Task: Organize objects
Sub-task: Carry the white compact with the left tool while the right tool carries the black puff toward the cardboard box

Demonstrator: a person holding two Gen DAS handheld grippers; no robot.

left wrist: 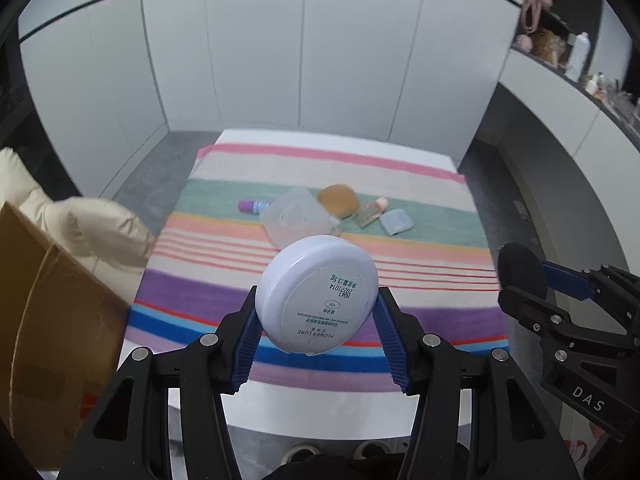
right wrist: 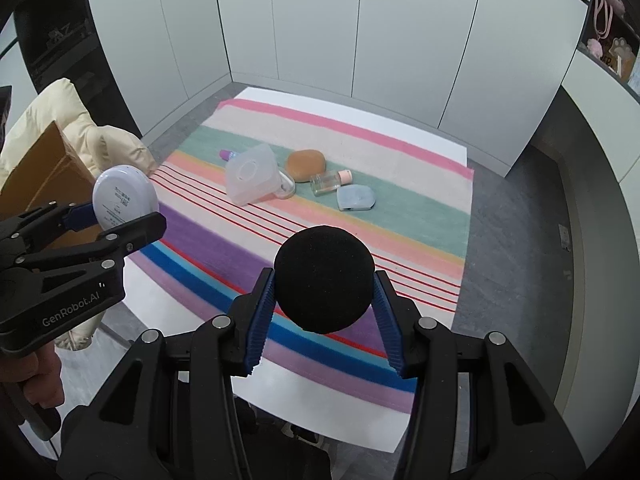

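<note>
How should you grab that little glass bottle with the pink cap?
The small glass bottle lies on its side, its pink cap pointing right. Come from above and pinch across its clear body, probably; the brown compact and blue case crowd it.

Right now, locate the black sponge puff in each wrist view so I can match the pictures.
Left wrist view: the black sponge puff sits at the right edge, clamped in the right gripper.
Right wrist view: it fills the lower centre, between that gripper's blue pads.
Shared landmark: the clear plastic container on the striped cloth.
</note>
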